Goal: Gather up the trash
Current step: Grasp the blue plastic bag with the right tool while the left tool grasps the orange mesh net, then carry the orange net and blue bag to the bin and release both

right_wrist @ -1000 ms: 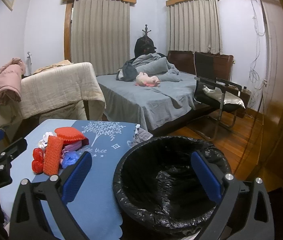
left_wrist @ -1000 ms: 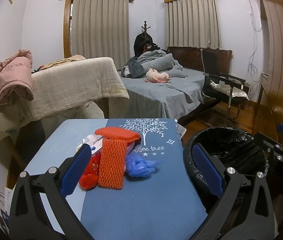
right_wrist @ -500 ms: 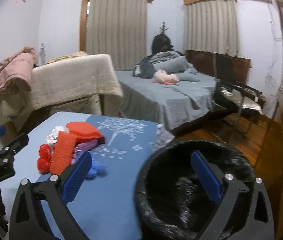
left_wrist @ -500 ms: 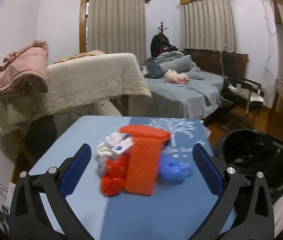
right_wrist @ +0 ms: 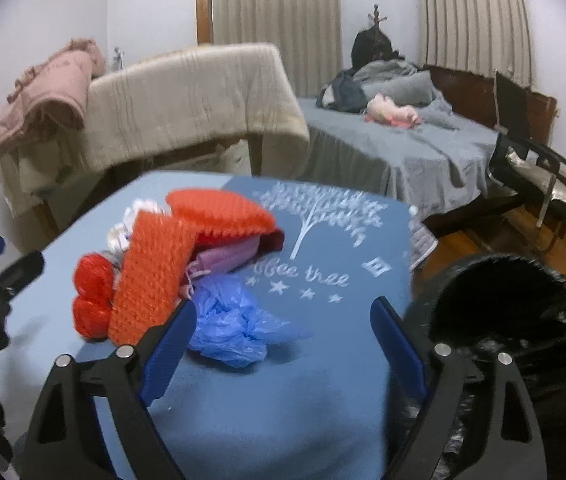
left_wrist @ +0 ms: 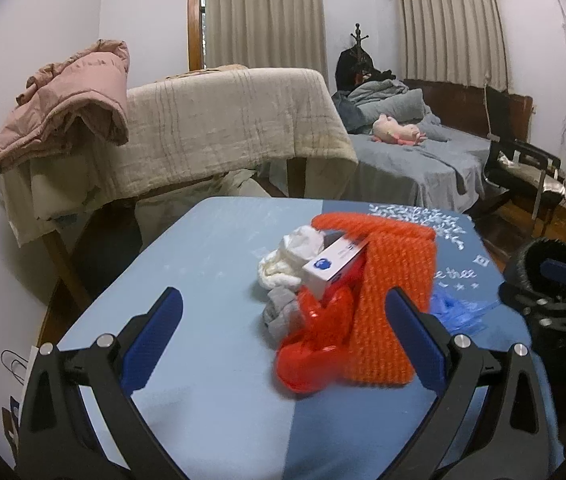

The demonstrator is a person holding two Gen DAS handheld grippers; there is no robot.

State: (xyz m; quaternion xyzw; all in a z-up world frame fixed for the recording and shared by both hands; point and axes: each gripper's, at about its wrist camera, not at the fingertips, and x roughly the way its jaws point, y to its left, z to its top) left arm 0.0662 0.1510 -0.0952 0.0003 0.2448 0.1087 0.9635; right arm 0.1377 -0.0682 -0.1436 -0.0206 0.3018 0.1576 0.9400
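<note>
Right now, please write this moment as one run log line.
left tool: open, empty | right tool: open, empty | trash pile: on table | bin: beside table

Black gripper (left_wrist: 283, 336) frames, blue-padded jaws, silver screws

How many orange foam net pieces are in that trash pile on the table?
2. One orange net sleeve leans at the pile's front, beside the red bag; another orange net piece lies on top behind it. More may be hidden underneath.
</note>
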